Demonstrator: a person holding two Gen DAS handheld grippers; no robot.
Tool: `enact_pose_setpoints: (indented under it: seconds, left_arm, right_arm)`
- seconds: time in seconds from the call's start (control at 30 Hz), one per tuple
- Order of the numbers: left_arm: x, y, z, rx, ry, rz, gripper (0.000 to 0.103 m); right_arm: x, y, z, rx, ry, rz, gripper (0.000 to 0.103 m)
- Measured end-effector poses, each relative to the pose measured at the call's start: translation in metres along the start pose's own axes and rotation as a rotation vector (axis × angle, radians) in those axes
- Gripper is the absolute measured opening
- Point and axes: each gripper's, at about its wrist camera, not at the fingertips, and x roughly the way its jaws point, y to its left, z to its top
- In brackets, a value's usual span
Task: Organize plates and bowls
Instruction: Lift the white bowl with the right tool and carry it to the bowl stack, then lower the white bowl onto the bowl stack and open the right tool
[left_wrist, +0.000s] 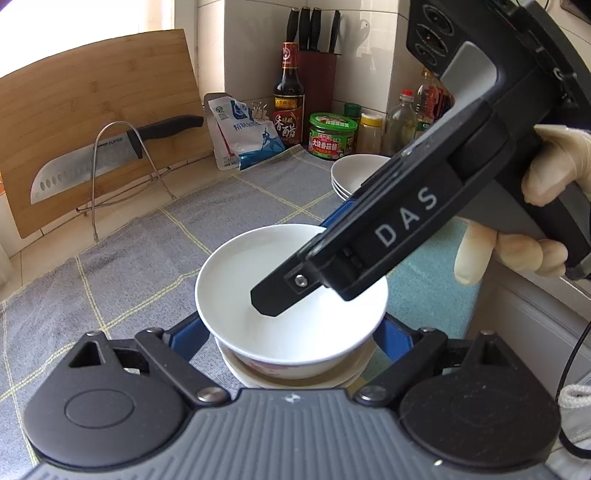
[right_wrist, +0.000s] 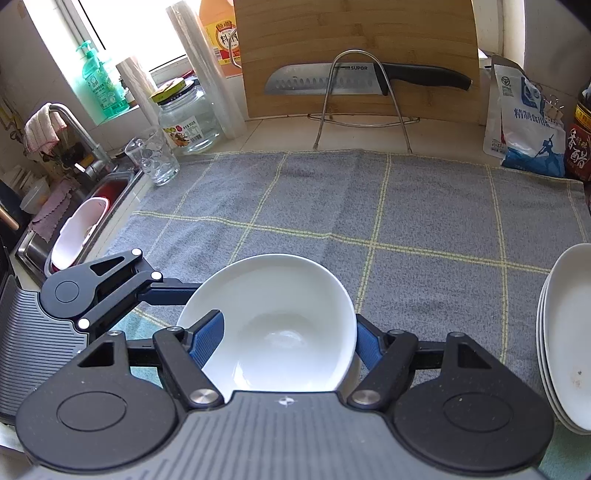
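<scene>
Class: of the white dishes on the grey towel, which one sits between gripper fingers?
The deep white bowl, flanked by the right hand-held gripper fingers; the stacked plates sit untouched at the towel's right edge.

Bright daylight from the blown-out window (right_wrist: 122, 33); sharp frames, fisheye-bent edges.

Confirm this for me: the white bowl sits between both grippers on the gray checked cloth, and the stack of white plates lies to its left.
Wrong side. The right wrist view shows the plates to the right of the bowl; the rest holds.
</scene>
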Motion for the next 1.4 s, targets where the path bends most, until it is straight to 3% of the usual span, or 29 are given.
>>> enact_pose_setpoints:
  seconds: [0.57, 0.73, 1.4]
  left_arm:
    - [0.001, 0.000, -0.004, 0.002, 0.017, -0.021, 0.095]
    - [-0.001, 0.000, -0.004, 0.016, 0.000, -0.017, 0.098]
    - [-0.013, 0.011, -0.028, 0.028, -0.016, 0.005, 0.099]
  right_arm:
    - [0.000, 0.003, 0.000, -0.026, -0.007, -0.023, 0.082]
    - [-0.002, 0.003, 0.002, -0.029, -0.032, -0.021, 0.097]
    - [0.005, 0.037, -0.023, -0.202, -0.048, -0.191, 0.103]
